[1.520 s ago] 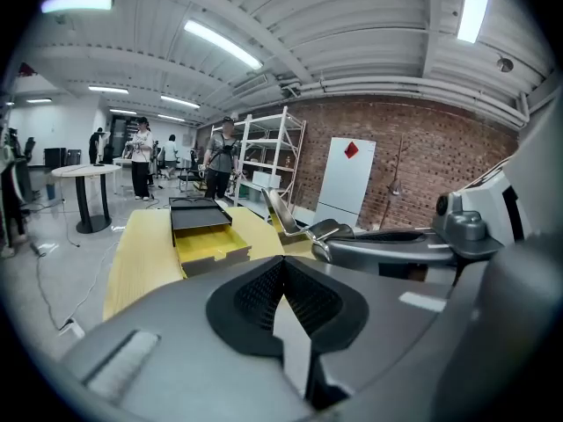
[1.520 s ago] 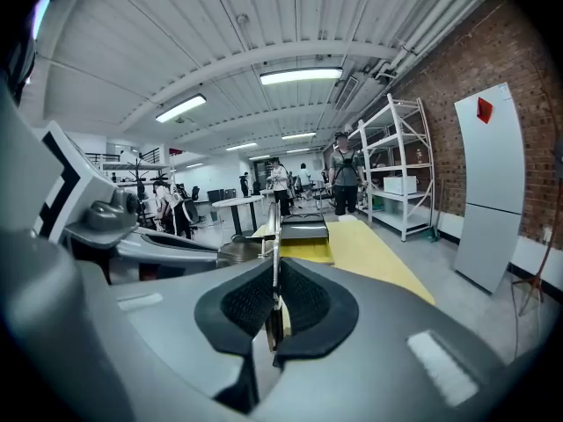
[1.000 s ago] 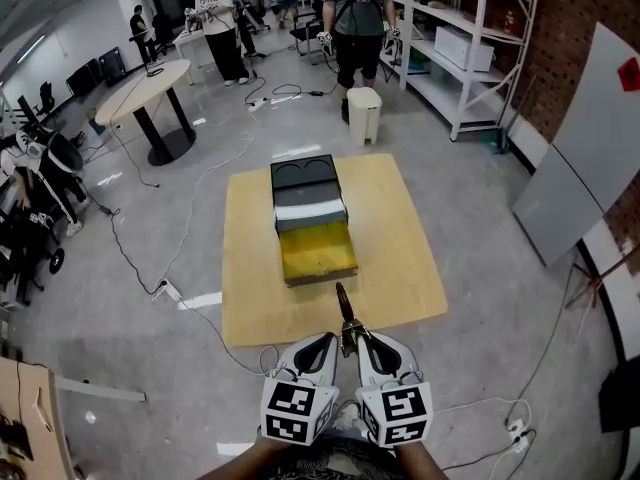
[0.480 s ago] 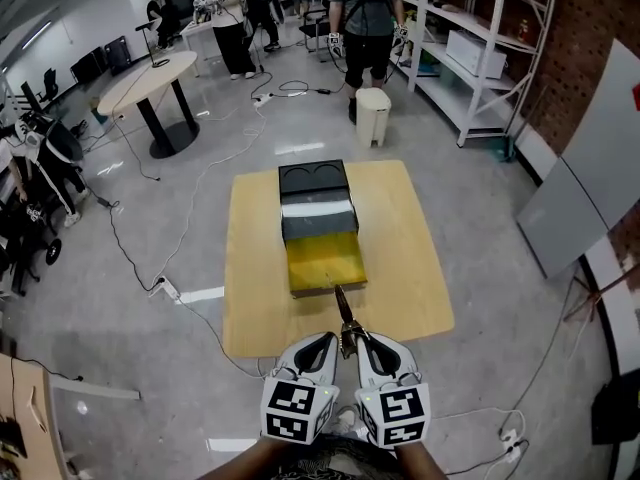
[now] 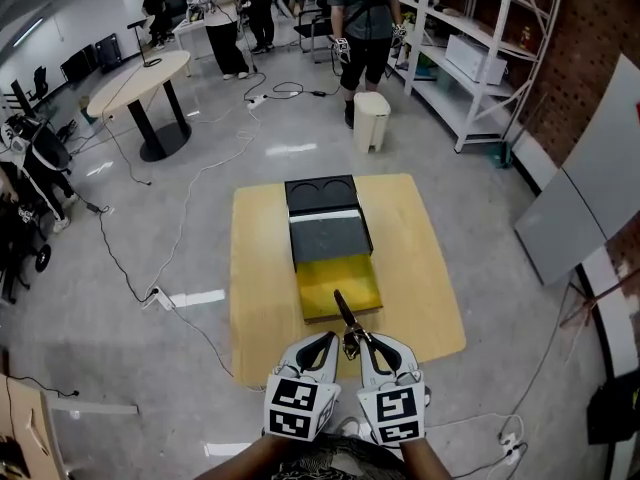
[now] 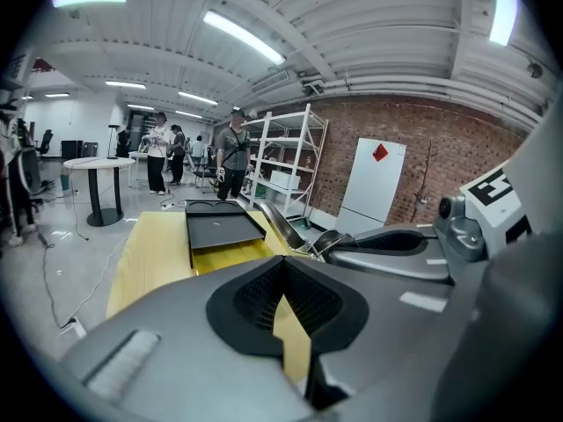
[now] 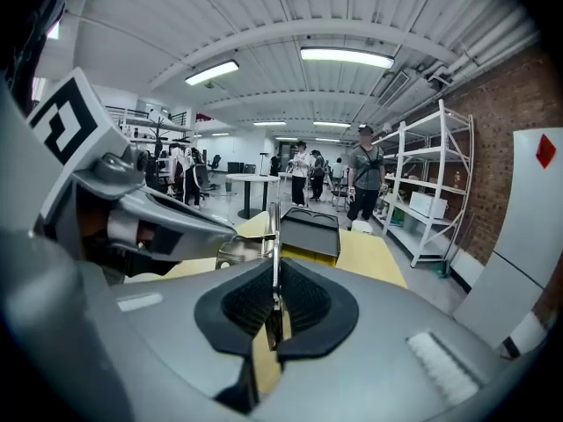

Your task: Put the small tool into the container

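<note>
The container (image 5: 326, 230) lies along the middle of the wooden table (image 5: 258, 288); it is a black case (image 6: 217, 229) with a yellow tray (image 5: 339, 285) pulled out at its near end. My right gripper (image 5: 374, 346) is shut on the small tool (image 5: 346, 321), a slim dark metal piece. Its tip reaches over the tray's near edge. In the right gripper view the tool (image 7: 274, 234) stands as a thin blade between the pads of the right gripper (image 7: 275, 310). My left gripper (image 5: 320, 346) sits close beside the right one. Its pads are together in the left gripper view (image 6: 286, 299), with nothing between them.
A white bin (image 5: 369, 119) stands beyond the table's far end. A round table (image 5: 139, 80) is at the back left and metal shelving (image 5: 478, 48) at the back right. Several people (image 5: 364, 23) stand behind. Cables (image 5: 150, 268) trail on the floor at the left.
Both grippers have come nearer to the table with the tool. The tool's tip, short of the yellow tray before, now reaches over its near edge.
</note>
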`<action>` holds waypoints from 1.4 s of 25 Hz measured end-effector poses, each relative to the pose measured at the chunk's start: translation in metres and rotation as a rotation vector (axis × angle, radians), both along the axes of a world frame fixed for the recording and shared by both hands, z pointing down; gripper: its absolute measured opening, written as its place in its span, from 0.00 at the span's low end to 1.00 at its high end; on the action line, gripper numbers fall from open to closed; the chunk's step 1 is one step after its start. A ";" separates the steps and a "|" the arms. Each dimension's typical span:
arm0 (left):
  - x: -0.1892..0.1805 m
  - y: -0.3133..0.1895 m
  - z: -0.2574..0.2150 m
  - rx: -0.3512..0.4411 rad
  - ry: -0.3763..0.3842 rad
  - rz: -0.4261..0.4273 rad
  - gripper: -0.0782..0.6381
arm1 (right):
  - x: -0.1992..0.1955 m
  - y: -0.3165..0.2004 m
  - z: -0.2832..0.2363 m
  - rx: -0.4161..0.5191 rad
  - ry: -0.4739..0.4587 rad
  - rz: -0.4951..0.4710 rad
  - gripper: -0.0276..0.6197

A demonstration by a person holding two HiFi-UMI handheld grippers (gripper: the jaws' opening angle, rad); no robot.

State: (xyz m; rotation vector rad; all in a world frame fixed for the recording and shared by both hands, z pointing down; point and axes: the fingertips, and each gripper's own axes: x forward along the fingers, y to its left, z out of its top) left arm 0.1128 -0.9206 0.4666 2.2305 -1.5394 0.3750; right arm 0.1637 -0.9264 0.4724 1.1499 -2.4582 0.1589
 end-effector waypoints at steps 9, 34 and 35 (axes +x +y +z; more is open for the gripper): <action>-0.212 -0.060 -0.003 -0.002 0.028 0.025 0.12 | -0.204 -0.067 0.000 0.065 0.164 -0.018 0.05; -0.314 -0.311 0.047 -0.065 0.045 -0.134 0.12 | -0.303 -0.330 0.073 0.112 0.432 -0.296 0.05; -0.304 -0.325 0.040 -0.064 0.043 -0.142 0.12 | -0.293 -0.343 0.068 0.113 0.441 -0.310 0.05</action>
